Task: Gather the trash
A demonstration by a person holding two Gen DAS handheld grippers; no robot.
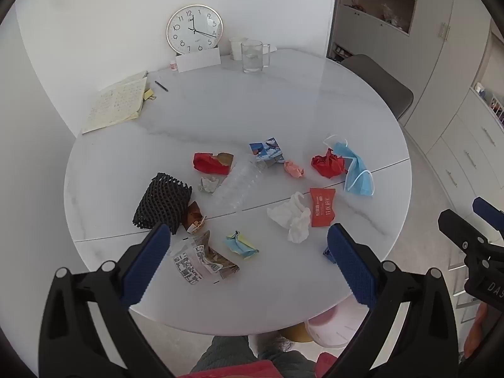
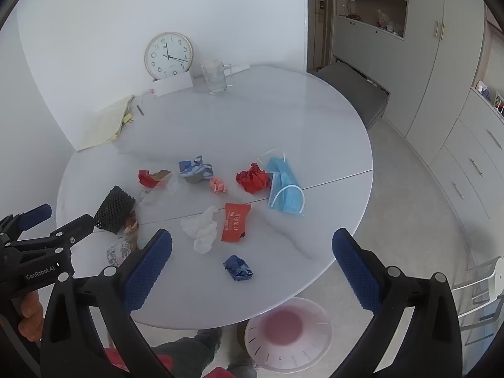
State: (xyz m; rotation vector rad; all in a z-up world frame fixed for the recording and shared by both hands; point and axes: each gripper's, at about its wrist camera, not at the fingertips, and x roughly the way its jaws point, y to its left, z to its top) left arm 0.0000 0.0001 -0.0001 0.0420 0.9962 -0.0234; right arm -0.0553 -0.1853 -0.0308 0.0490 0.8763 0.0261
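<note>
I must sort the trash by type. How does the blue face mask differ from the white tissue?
The blue face mask lies mostly flat and has white ear loops; the white tissue is crumpled into a lump without loops. The mask lies farther from the camera. Both rest on the table, untouched.

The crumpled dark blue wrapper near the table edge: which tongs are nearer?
Right. The right tongs hang open with the dark blue wrapper between their fingers; the left tongs hang open farther left, over the receipt.

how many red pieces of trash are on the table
3: a red-and-brown wrapper beside the crushed clear bottle, a crumpled red paper touching the blue face mask, and a flat red packet against the white tissue. None seem hidden.
</note>
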